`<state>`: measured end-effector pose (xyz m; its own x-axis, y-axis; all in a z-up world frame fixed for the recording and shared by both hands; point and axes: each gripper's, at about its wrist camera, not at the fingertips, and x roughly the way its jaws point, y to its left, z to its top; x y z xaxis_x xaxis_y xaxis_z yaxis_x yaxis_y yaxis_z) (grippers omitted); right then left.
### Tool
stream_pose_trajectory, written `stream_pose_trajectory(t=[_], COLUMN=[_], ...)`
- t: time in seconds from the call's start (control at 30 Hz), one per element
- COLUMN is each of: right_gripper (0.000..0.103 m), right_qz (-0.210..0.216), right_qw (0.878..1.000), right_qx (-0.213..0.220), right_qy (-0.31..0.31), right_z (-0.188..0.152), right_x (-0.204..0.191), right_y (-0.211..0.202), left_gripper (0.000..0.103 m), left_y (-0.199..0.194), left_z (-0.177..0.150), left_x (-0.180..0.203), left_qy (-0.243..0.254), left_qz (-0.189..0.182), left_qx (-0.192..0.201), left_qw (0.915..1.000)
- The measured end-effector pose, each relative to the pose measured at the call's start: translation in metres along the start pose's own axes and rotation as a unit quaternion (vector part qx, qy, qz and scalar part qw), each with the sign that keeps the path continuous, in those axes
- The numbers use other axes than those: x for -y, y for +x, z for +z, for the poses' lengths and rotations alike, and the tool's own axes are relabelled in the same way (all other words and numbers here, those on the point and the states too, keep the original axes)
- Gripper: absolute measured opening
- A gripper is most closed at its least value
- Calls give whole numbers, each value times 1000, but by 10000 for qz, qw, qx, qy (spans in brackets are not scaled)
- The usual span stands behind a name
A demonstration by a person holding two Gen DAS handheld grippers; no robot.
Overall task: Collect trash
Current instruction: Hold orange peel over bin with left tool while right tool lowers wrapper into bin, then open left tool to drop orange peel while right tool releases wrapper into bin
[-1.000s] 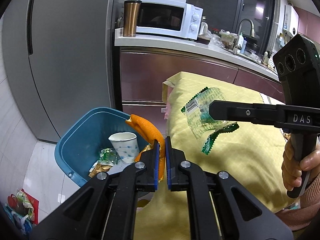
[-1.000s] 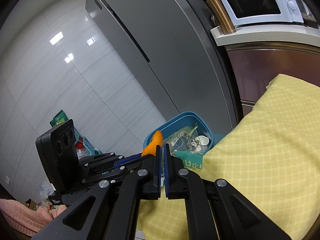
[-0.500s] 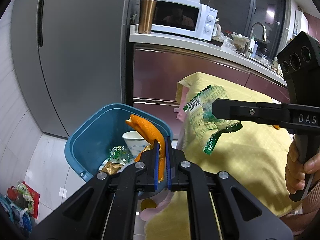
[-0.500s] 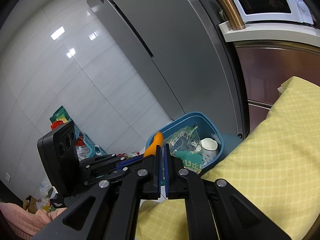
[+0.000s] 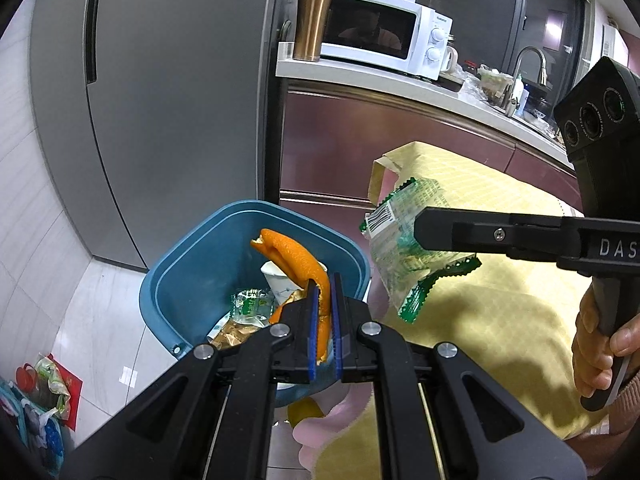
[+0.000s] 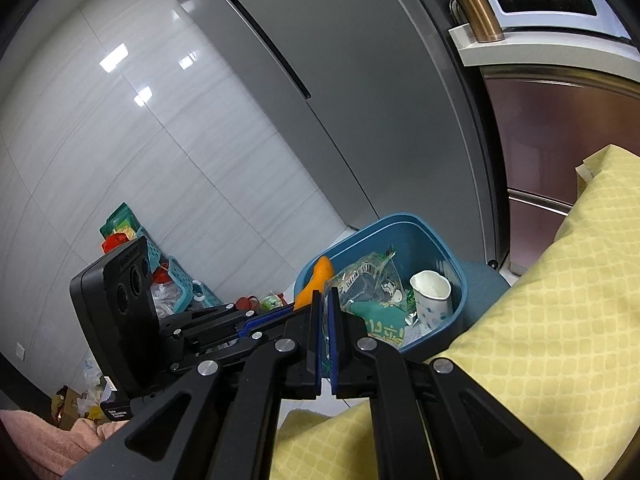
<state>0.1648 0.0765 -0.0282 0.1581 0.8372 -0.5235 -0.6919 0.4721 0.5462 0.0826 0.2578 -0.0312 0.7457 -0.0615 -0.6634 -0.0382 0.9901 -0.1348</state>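
My left gripper (image 5: pixel 325 286) is shut on a curled orange peel (image 5: pixel 294 256), which hangs over the blue bin (image 5: pixel 188 264). The bin holds a paper cup (image 5: pixel 276 278) and crumpled wrappers. My right gripper (image 6: pixel 325 300) is shut on a clear plastic wrapper with green edges (image 5: pixel 400 248), held above the yellow cloth near the bin's right rim. In the right wrist view the wrapper (image 6: pixel 366 276) dangles in front of the bin (image 6: pixel 436 240), and the left gripper (image 6: pixel 280 314) with the orange peel (image 6: pixel 316 280) crosses from the left.
The bin stands on the white tile floor beside a grey fridge (image 5: pixel 180 92). A yellow quilted cloth (image 5: pixel 492 292) covers the surface to the right. Behind are cabinets, a microwave (image 5: pixel 384 36) and a copper tumbler (image 5: pixel 310 24). Baskets and bags (image 6: pixel 176 280) clutter the floor at left.
Both grippers have moved closer to the blue bin with their loads; the peel now hangs over its inside and the wrapper is nearer its rim. Neither grip changed.
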Motion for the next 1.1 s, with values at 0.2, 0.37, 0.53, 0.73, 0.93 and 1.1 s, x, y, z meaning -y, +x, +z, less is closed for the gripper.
stream_pose_trajectory(t=[0.2, 0.37, 0.53, 0.73, 0.93, 1.1], right_gripper=[2, 2, 2, 2, 2, 2], right_qz=[-9, -57, -103, -168, -207, -290], right_qw=[9999, 9997, 9993, 9987, 9981, 9972], right_qx=[-106, -226, -348, -476, -582, -679], right_qy=[-25, -44, -10, 39, 36, 70], right_z=[4, 7, 6, 7, 7, 7], right_x=[1, 2, 4, 9, 11, 14], right_y=[11, 24, 36, 48, 57, 67], left_gripper=[6, 6, 6, 6, 6, 6], left_y=[5, 11, 19, 27, 31, 37], left_z=[-2, -2, -3, -5, -6, -7], left_x=[-5, -11, -15, -17, -21, -25], left_qy=[-76, -133, -182, -235, -282, -327], left_qz=[60, 97, 136, 168, 189, 221], left_qx=[-41, -82, -134, -200, -242, -296], left_qw=[9999, 9998, 9997, 9994, 9991, 9988])
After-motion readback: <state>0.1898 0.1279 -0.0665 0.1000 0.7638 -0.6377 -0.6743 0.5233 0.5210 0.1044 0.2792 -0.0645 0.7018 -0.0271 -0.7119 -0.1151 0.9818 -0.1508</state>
